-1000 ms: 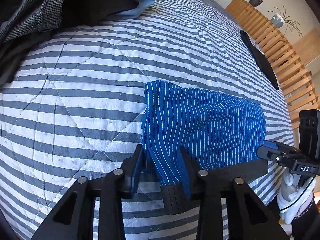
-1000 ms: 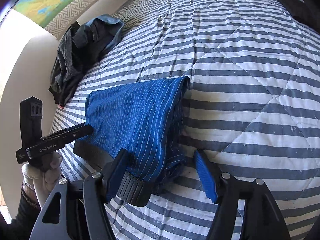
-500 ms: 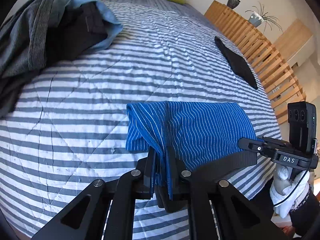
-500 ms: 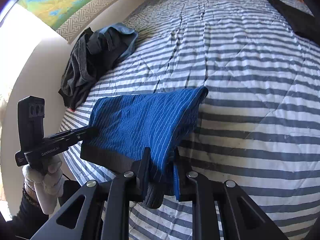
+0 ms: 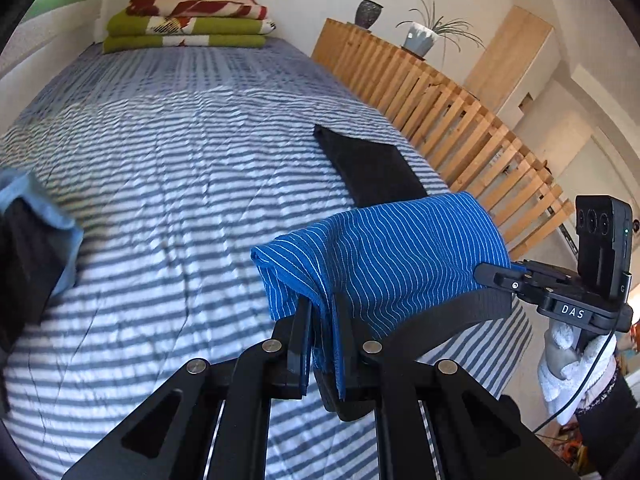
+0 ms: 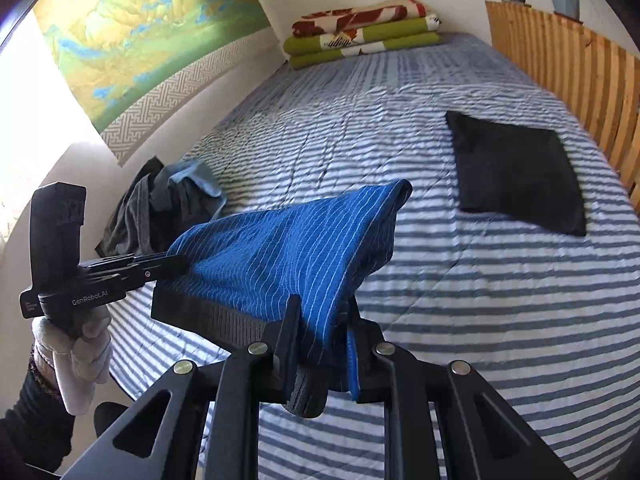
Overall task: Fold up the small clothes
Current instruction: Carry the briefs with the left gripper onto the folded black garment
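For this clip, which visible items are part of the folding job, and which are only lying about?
Part of the job:
- blue striped garment, clamped at both ends
- left hand-held gripper
- right hand-held gripper
- black folded garment
- pile of unfolded clothes

Lying about:
- stacked blankets
- dark vase
- potted plant
- wall map

You're facing a bed (image 5: 168, 168) under a grey-and-white striped quilt, folded green and red blankets (image 5: 188, 24) stacked at its far end. A wooden slatted panel (image 5: 440, 100) runs along the right, topped by a potted plant (image 5: 420, 36) and dark vase (image 5: 368, 12). A map (image 6: 132, 28) hangs on the sunlit left wall.
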### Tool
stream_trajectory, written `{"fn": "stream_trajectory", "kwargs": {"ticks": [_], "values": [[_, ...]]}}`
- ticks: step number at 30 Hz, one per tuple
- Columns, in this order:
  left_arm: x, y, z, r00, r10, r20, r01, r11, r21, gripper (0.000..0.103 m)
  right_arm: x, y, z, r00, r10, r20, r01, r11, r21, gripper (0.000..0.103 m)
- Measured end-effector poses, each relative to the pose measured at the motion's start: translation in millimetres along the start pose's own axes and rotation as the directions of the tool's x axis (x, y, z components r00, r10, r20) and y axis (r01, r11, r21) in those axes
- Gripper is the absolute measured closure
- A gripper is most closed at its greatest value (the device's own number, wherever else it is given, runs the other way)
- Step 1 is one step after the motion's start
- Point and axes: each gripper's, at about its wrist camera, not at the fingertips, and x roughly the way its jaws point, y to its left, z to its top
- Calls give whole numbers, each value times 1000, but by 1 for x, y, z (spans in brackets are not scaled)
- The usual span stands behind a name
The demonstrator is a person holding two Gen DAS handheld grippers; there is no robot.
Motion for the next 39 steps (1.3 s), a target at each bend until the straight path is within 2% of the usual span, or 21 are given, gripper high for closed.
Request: {"fn": "stream_trajectory", "kwargs": {"ticks": [6,11,17,20,24,25,27,28,29,30,31,33,36,39], "values": [[68,-50,90,999,-9,35,6,997,81,94,-13,-73,57,995,-68,68,65,997,44,86],[140,-71,155,999,-11,48,5,994,105,94,0,-136,106,985,-140,100,136,990,47,86],[234,-81,204,999,-6,44,0,991,134,94,31,-212,146,977,-186,100,179,981,76,86],[278,-79,215,1000,-7,22,4,992,123,94,54,-247,157,976,-201,86,193,977,93,86],[328,-69,213,999,-23,-32,25,996,82,94,90,-287,161,981,-190,48,183,975,123,86],[342,-65,207,996,-41,-82,46,997,69,94,98,-298,162,982,-186,33,181,976,123,86],[369,-59,195,977,-54,-206,64,997,42,90,114,-315,159,981,-195,-19,196,973,123,85],[374,-58,188,971,-44,-234,55,998,41,77,124,-325,157,977,-203,-67,210,969,129,84],[374,-56,185,972,-46,-232,59,997,50,69,131,-335,155,970,-215,-115,230,963,139,79],[371,-55,184,977,-41,-210,55,997,61,67,132,-343,154,963,-234,-135,254,955,153,72],[365,-55,184,982,-30,-189,43,997,66,64,128,-347,153,961,-245,-131,265,950,165,70],[353,-55,188,990,-35,-140,44,997,62,64,113,-351,151,968,-234,-94,248,951,186,67],[338,-61,201,998,-35,-47,37,998,56,66,89,-341,149,951,-308,-4,304,938,164,67],[346,-74,213,996,-81,-25,83,994,72,72,83,-328,152,966,-250,63,238,958,162,67]]}}
